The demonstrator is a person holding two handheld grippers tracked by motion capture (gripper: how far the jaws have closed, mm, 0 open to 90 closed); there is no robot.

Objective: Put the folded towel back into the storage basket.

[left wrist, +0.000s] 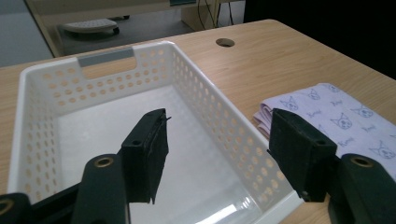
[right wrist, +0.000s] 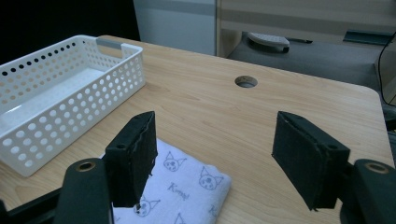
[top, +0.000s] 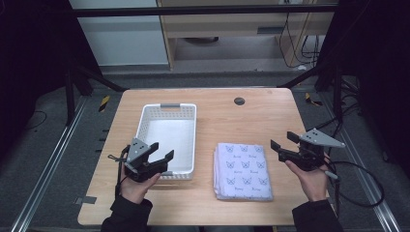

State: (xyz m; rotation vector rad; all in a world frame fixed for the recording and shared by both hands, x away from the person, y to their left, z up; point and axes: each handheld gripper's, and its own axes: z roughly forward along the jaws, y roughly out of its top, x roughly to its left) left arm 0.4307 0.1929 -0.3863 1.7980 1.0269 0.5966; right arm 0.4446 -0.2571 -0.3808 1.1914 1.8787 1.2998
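A white perforated basket (top: 145, 117) (left wrist: 201, 88) (right wrist: 116, 70) lies empty on the left half of the wooden table (top: 251, 118). To its right rests a folded pale lilac cloth (top: 243, 170) (left wrist: 341, 116) (right wrist: 187, 191) printed with small cat faces. My left gripper (top: 162, 151) (left wrist: 219, 154) hovers open over the basket's near end, nothing between its jaws. My right gripper (top: 284, 140) (right wrist: 215, 158) is held open just right of the cloth, above its far right corner, also empty.
A round cable hole (top: 239, 101) (left wrist: 225, 42) (right wrist: 246, 81) sits near the table's far edge. A cable (top: 360, 188) trails from the right gripper off the table's right side. Dark frame bars and a cabinet stand behind the table.
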